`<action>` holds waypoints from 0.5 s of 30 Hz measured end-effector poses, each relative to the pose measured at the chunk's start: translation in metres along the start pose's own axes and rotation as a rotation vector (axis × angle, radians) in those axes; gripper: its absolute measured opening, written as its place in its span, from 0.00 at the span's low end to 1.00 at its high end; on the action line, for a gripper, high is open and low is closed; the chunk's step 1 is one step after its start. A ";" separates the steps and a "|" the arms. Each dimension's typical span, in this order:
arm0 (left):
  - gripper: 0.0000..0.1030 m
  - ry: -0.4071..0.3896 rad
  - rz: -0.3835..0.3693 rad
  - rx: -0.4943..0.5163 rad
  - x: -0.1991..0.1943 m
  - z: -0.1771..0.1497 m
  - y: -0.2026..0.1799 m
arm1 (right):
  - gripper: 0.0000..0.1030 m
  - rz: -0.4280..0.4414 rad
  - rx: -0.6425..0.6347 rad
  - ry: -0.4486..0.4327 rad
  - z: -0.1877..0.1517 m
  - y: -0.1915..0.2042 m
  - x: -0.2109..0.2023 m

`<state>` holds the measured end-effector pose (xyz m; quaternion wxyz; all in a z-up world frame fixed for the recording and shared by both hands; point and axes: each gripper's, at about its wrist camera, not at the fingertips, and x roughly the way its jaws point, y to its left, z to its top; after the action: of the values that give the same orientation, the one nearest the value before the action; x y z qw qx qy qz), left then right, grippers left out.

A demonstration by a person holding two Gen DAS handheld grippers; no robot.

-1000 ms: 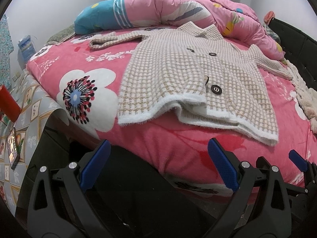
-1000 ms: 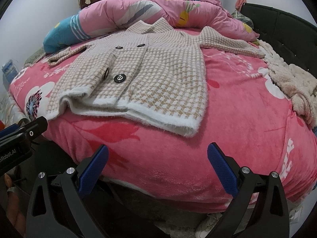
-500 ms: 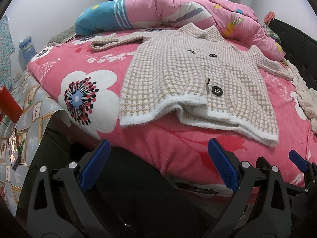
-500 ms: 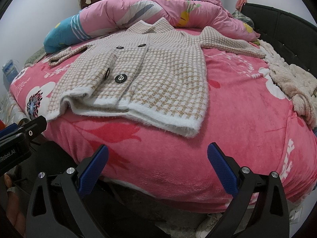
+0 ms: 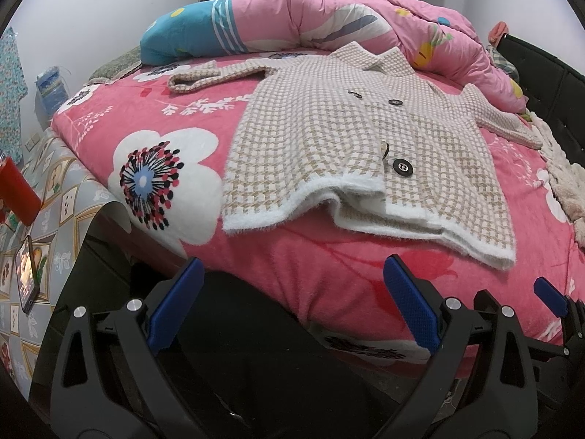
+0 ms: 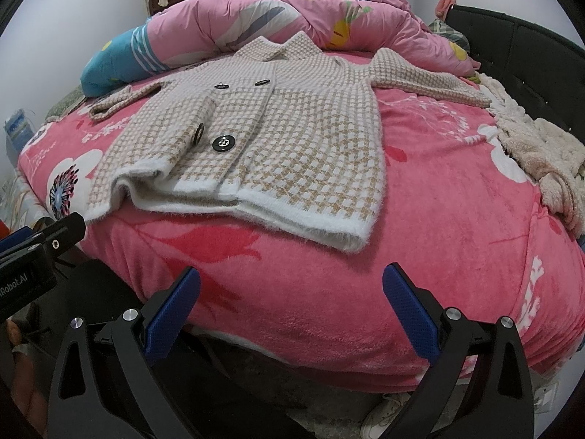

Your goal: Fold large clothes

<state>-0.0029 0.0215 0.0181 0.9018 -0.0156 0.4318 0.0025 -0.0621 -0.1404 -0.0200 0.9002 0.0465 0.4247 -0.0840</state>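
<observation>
Both grippers hovering empty at the foot of the bed, fold not yet begun.
Left gripper (image 5: 290, 285) and right gripper (image 6: 290, 289) are holding their fingers wide apart, gripping nothing; beyond them the coat (image 6: 256, 135) is lying flat, face up on the bed (image 6: 438, 237), sleeves spread. It looks thick, fuzzy, soft and floppy; pinching the white hem corners or sleeve cuffs seems best.

Showing black plastic gripper (image 5: 292, 300) frames with silver screws and textured blue finger pads (image 6: 409, 307); white lettering marking the left gripper's housing (image 6: 22, 281).
</observation>
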 end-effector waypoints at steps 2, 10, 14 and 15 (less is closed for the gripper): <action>0.92 -0.001 0.000 0.000 -0.001 0.001 0.001 | 0.94 0.000 -0.001 0.001 0.000 0.000 0.000; 0.92 -0.001 0.000 0.000 0.000 -0.001 0.000 | 0.94 -0.001 -0.002 0.000 0.000 0.001 0.000; 0.92 -0.001 0.000 0.000 -0.001 0.000 0.000 | 0.94 0.000 -0.002 0.003 0.000 0.000 0.000; 0.92 -0.001 0.000 0.000 -0.001 0.001 0.001 | 0.94 0.000 -0.002 0.003 0.000 0.000 0.000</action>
<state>-0.0032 0.0229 0.0194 0.9020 -0.0156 0.4314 0.0027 -0.0618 -0.1402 -0.0201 0.8996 0.0458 0.4261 -0.0837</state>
